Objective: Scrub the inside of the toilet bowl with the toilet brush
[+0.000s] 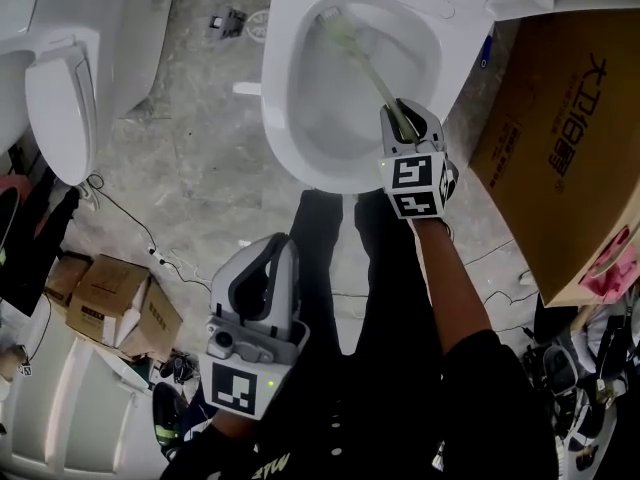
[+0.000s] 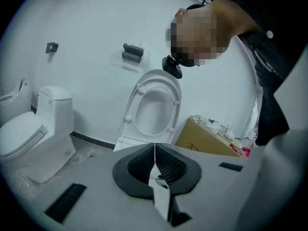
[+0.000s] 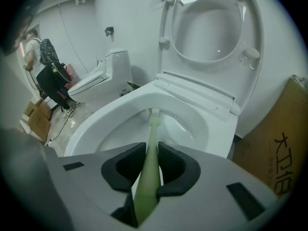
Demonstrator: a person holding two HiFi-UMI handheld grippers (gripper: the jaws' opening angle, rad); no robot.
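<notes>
The toilet brush (image 3: 151, 138) is grasped by its pale green handle between the jaws of the right gripper (image 3: 150, 165), which are clenched on it from both sides. The handle is held along the line of the jaws, so that the bristled head can be pushed forward and down. In the head view the right gripper (image 1: 398, 118) is seen just over the near rim of the toilet bowl (image 1: 275, 118). The toilet brush (image 1: 360, 53) is slanted across the inside, and its head is set against the far inner wall, just under the rim. Scrubbing is judged to be under way, though nothing shows how much of the bowl has been covered. The seat and lid (image 3: 211, 28) are stood upright, so the bowl is left open for the brush.

The left gripper (image 1: 262, 268) is held low beside the person's legs, well apart from the bowl. Its jaws are pressed together with nothing between them, as seen in the left gripper view (image 2: 155, 160). It is judged to be parked out of the way.

One brush is counted and two grippers. Two toilets are clearly made out, the second toilet (image 1: 60, 98) standing to the left with its lid down. One large cardboard box (image 1: 560, 148) is placed just beside the bowl on the right, and about three smaller cartons (image 1: 110, 303) are clustered on the floor at the left.
</notes>
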